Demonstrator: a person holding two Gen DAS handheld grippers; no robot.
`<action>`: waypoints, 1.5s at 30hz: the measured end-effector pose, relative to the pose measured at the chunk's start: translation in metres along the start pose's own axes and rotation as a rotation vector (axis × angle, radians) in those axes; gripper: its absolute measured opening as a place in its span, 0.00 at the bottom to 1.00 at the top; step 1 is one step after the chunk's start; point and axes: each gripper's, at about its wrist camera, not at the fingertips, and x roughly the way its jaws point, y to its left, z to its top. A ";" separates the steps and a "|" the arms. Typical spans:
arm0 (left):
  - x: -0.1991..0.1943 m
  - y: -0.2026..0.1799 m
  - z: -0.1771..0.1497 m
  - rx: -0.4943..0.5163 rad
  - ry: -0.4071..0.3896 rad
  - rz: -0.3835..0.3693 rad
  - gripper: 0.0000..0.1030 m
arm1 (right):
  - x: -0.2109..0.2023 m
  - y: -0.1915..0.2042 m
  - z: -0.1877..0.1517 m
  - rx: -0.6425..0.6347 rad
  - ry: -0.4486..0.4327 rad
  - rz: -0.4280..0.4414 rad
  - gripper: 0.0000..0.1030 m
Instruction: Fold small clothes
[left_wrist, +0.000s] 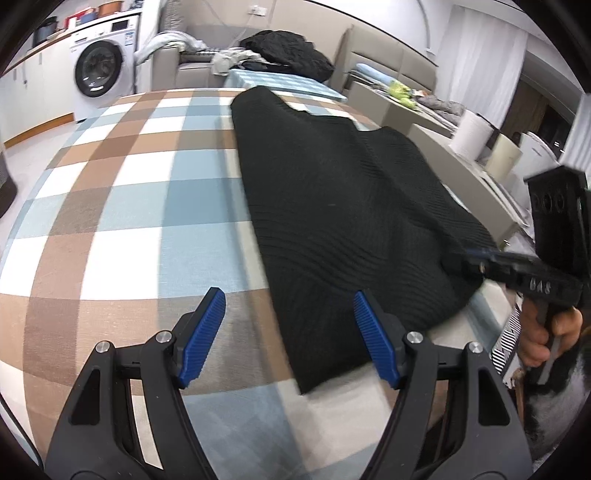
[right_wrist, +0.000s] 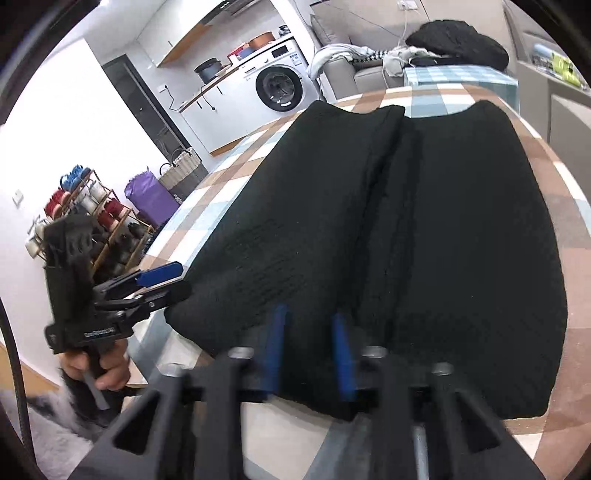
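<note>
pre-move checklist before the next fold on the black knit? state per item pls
1. Are the left tongs open: ok.
2. Are the left tongs at the near left corner of the black knit garment: ok.
3. Are the right tongs open over the near hem: ok, though blurred.
4. Is there cloth between the right pads: cannot tell.
5. Is the garment flat on the checked tablecloth: not ok, a ridge runs down its middle.

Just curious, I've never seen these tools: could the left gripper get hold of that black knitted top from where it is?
Probably yes. The left gripper is open, and the near edge of the black top lies between its fingers, nothing blocking.
</note>
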 end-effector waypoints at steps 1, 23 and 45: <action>-0.001 -0.005 -0.001 0.017 0.003 -0.010 0.68 | -0.007 0.002 0.001 -0.011 -0.035 0.014 0.09; 0.003 0.001 0.000 0.005 0.033 -0.002 0.69 | 0.016 -0.059 0.048 0.236 -0.004 0.010 0.39; 0.007 0.016 0.004 -0.056 0.026 -0.004 0.69 | 0.009 -0.044 0.095 0.080 -0.092 -0.241 0.12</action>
